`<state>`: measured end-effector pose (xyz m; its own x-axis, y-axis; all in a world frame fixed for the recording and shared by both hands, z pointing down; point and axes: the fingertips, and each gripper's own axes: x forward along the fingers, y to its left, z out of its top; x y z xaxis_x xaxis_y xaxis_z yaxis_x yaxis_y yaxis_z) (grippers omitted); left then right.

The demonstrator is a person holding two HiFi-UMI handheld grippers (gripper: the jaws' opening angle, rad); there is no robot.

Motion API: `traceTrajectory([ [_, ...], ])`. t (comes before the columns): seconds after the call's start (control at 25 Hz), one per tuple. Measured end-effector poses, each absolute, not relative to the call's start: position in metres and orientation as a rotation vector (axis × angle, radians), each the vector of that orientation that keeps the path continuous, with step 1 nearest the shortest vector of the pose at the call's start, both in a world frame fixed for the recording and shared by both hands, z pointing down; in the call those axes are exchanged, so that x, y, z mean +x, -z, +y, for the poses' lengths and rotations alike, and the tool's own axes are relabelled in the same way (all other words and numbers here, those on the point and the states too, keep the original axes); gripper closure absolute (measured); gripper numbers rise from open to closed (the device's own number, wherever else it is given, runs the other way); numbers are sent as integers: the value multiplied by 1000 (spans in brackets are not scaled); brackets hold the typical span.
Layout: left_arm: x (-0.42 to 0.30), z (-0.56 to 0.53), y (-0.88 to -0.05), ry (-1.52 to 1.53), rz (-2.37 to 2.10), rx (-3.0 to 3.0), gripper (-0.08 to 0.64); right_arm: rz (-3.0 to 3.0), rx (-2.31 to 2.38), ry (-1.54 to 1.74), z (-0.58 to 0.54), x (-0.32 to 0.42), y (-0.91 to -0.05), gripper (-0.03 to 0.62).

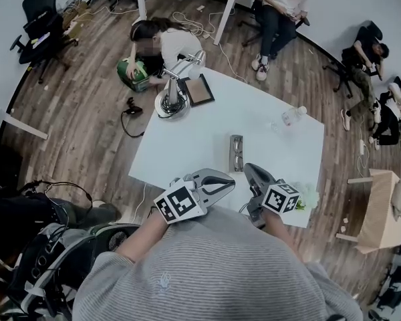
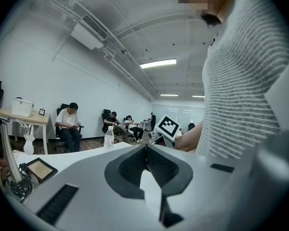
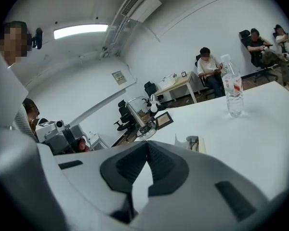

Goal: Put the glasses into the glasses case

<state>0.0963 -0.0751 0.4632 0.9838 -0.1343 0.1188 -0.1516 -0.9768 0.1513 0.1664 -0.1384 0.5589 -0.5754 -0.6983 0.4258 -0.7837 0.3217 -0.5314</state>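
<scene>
An open grey glasses case (image 1: 236, 152) lies lengthwise near the middle of the white table (image 1: 187, 139), and dark-framed glasses rest inside it. In the right gripper view the case (image 3: 195, 142) shows just beyond the jaws, its lid raised. My left gripper (image 1: 228, 181) hovers at the table's near edge, a little left of the case; its jaws (image 2: 145, 148) are shut with nothing between them. My right gripper (image 1: 249, 170) hangs close to the case's near end, raised off the table, also shut and empty (image 3: 147, 146).
A water bottle (image 1: 291, 117) stands at the far right of the table. A desk lamp (image 1: 174, 99) and a dark framed board (image 1: 199, 90) sit at the far left corner. Something green (image 1: 307, 196) lies at the near right edge. People sit around the room.
</scene>
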Motion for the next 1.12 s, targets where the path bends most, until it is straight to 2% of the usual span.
traceTrajectory([
  [0.32, 94, -78, -465, -172, -233, 2964, 548, -2489, 1374, -1060, -127, 166, -548, 578],
  [0.72, 99, -74, -465, -184, -186, 2959, 548, -2485, 1321, -506, -129, 137, -516, 578],
  [1.12, 91, -82, -468, -158, -235, 2952, 548, -2473, 1277, -496, -130, 134, -517, 580],
])
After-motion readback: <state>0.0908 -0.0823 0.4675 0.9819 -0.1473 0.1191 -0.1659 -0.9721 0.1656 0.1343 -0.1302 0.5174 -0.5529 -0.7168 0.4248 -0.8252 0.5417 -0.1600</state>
